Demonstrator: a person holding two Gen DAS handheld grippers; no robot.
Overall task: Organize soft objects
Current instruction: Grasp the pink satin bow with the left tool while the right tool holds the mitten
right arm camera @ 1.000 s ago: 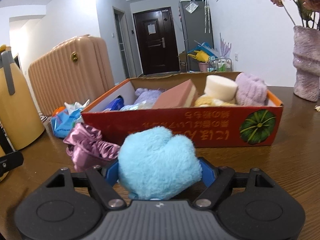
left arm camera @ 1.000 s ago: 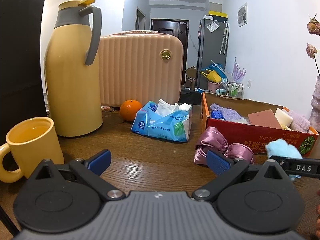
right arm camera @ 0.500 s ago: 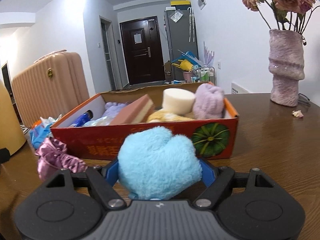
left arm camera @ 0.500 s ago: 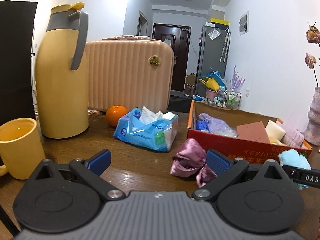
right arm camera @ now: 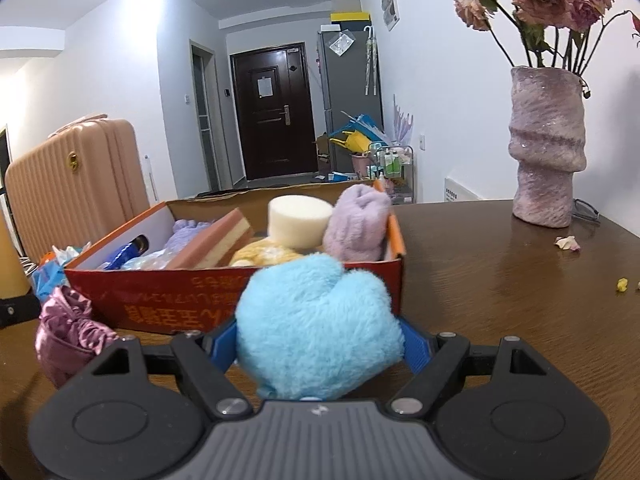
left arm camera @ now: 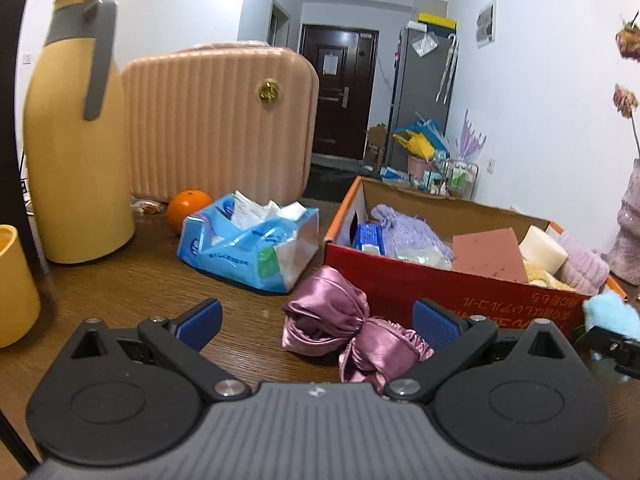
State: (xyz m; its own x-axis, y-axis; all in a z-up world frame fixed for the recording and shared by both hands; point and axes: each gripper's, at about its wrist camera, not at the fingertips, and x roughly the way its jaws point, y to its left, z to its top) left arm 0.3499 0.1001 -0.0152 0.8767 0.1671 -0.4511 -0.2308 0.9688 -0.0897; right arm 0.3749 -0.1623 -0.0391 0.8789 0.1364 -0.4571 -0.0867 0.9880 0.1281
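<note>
My right gripper is shut on a fluffy light-blue plush, held just in front of the red cardboard box; the plush also shows in the left wrist view. The box holds a purple knit, a pink sponge, a white foam cylinder, a lilac plush and something yellow. A pink satin bow lies on the table before the box, partly between the fingers of my open, empty left gripper. It also shows at the left of the right wrist view.
A blue tissue pack, an orange, a yellow thermos, a yellow mug and a pink suitcase stand left of the box. A purple vase with dried roses stands at the right on the wooden table.
My left gripper has moved right and forward, so the satin bow now lies between its fingers. My right gripper has risen and swung right with the blue plush, toward the box's right end.
</note>
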